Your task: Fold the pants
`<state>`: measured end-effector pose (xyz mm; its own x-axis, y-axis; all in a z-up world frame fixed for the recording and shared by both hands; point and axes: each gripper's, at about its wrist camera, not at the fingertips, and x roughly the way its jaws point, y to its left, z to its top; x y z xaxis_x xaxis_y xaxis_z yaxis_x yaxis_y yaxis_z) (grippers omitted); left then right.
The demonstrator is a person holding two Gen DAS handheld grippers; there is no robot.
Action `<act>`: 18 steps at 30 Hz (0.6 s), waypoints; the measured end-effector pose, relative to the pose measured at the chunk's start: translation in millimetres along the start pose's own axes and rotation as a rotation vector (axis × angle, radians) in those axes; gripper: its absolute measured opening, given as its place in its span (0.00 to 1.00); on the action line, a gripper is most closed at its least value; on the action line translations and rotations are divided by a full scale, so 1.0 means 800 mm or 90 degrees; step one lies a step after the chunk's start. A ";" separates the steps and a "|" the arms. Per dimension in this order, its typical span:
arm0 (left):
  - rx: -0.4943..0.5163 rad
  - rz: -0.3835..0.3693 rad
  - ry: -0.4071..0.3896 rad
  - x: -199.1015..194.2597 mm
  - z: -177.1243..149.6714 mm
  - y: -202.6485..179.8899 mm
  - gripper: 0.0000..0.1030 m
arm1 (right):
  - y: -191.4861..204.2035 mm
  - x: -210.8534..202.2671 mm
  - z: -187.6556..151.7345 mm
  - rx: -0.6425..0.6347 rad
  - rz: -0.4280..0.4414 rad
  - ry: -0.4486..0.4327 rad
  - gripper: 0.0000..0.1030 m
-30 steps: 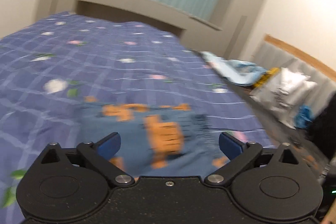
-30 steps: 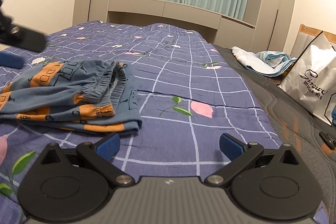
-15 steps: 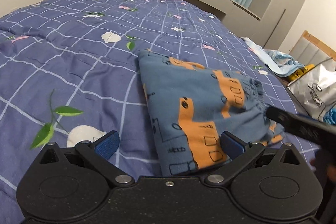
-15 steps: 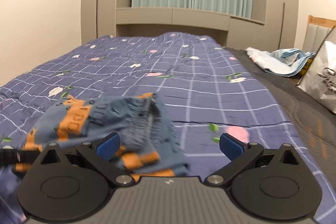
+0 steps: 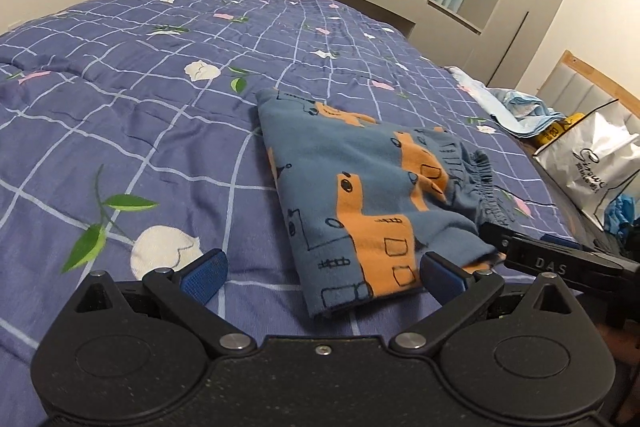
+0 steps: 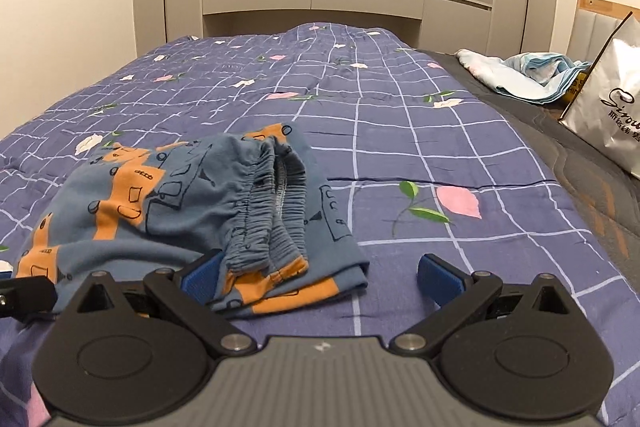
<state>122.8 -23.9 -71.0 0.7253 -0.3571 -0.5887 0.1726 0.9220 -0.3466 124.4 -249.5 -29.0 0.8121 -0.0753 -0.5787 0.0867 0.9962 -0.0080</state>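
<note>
- Pants (image 5: 372, 195), centre frame, lie folded on the bed (image 5: 132, 115): soft, light, limp.
- Best hold, likely: the elastic waistband (image 6: 268, 203).
- Left claw (image 5: 320, 273) and right claw (image 6: 318, 275) gape empty.

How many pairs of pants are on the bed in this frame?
1. The folded blue-and-orange pants lie on the quilt, just ahead of the open right gripper and the open left gripper. The light blue cloth beside the bed is unidentifiable.

- Both views are evenly lit by soft, warm indoor light.
- Straight lines are bowed by fisheye distortion; corners are vignetted black.
- Everything ahead of the fingers is rendered sharp.
</note>
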 end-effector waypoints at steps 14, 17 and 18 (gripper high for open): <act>0.049 0.093 -0.037 0.067 0.087 0.009 0.99 | -0.009 0.023 0.058 -0.031 0.008 -0.091 1.00; 0.065 0.107 -0.031 0.089 0.099 0.011 0.99 | -0.008 0.050 0.068 -0.046 -0.006 -0.071 1.00; 0.067 0.113 -0.030 0.095 0.102 0.012 0.99 | -0.008 0.057 0.068 -0.047 -0.013 -0.066 1.00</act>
<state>234.1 -29.9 -59.4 0.7800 -0.1830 -0.5984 0.1067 0.9812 -0.1611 191.9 -261.7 -10.8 0.8664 -0.0966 -0.4899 0.0646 0.9945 -0.0819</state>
